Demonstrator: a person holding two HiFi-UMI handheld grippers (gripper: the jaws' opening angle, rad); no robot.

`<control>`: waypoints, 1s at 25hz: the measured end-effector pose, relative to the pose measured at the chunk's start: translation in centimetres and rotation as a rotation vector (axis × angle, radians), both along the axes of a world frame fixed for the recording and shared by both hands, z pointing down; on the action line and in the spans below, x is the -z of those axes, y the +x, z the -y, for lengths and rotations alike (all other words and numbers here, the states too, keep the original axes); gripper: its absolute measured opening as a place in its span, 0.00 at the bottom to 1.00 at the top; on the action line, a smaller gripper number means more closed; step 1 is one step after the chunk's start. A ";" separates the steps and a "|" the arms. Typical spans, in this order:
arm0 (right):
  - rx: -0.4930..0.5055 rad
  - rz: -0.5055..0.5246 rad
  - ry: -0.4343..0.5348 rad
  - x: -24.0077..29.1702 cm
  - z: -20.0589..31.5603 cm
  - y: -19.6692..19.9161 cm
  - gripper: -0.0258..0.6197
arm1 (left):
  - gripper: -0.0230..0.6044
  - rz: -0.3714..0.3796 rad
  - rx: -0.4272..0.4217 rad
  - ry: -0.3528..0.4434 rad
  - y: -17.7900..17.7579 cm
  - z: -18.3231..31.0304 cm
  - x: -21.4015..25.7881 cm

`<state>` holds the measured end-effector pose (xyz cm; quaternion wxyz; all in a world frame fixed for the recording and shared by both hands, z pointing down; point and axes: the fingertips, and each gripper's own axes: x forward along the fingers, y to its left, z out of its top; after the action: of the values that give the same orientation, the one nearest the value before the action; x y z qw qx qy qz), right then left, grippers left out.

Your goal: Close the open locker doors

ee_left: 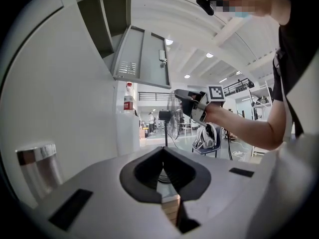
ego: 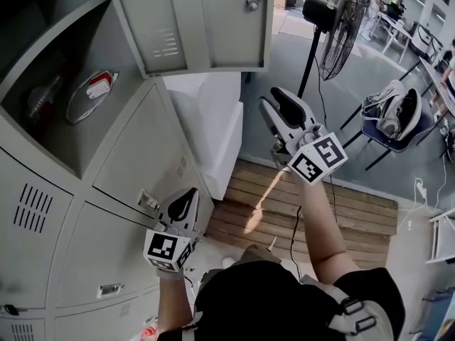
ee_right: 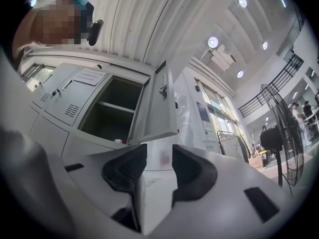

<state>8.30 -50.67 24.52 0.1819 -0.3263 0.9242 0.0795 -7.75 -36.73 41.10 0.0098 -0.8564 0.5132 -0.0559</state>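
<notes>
A grey locker door (ego: 192, 20) stands swung open at the top of the head view, beside its dark compartment (ego: 64, 98), which holds a red and white item (ego: 96, 89). My right gripper (ego: 274, 101) is raised just below and to the right of that door's lower edge. It is open, with nothing between its jaws. In the right gripper view, the right gripper (ee_right: 159, 151) points at the open door (ee_right: 157, 108) from below. My left gripper (ego: 186, 196) is lower down, close to a closed locker door (ego: 135, 155). It (ee_left: 163, 153) is shut and empty.
A white cabinet (ego: 213, 119) stands right of the lockers, under the open door. A wooden pallet (ego: 298, 212) lies on the floor below my arms. A standing fan (ego: 341, 20) and a chair with a bag (ego: 394, 116) are to the right.
</notes>
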 end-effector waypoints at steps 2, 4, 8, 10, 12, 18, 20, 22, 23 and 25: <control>0.012 -0.001 0.010 0.7 1.0 -0.5 0.29 | 0.05 -0.003 0.024 -0.003 -0.6 0.2 -0.1; 0.024 -0.008 0.019 1.3 1.8 -0.9 0.31 | 0.05 -0.010 0.054 -0.007 -1.1 0.4 -0.2; 0.024 -0.040 0.042 1.6 3.1 -1.5 0.33 | 0.05 -0.024 0.103 -0.009 -1.2 0.7 0.1; 0.020 -0.055 0.064 2.0 3.6 -1.7 0.34 | 0.05 -0.022 0.121 -0.006 -1.1 0.9 0.4; 0.016 -0.073 0.091 2.3 3.9 -1.8 0.34 | 0.05 -0.020 0.142 -0.006 -1.1 0.9 0.5; 0.048 -0.097 0.151 3.2 3.9 -2.4 0.34 | 0.05 -0.023 0.208 -0.003 -1.0 0.7 0.3; 0.074 -0.090 0.154 3.5 3.8 -2.6 0.34 | 0.05 -0.024 0.233 -0.001 -0.9 0.4 0.3; 0.098 -0.081 0.153 3.6 3.6 -2.7 0.34 | 0.05 -0.025 0.259 0.002 -1.0 0.0 0.3; 0.109 -0.077 0.154 3.6 3.5 -2.7 0.34 | 0.05 -0.026 0.273 0.004 -0.9 -0.2 0.3; 0.129 -0.072 0.158 3.7 3.3 -2.6 0.34 | 0.05 -0.029 0.299 0.009 -0.9 -0.7 0.2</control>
<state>5.71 -53.94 20.82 0.1786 -0.2475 0.9401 0.1518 -8.60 -36.01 40.88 -0.0024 -0.7711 0.6353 -0.0421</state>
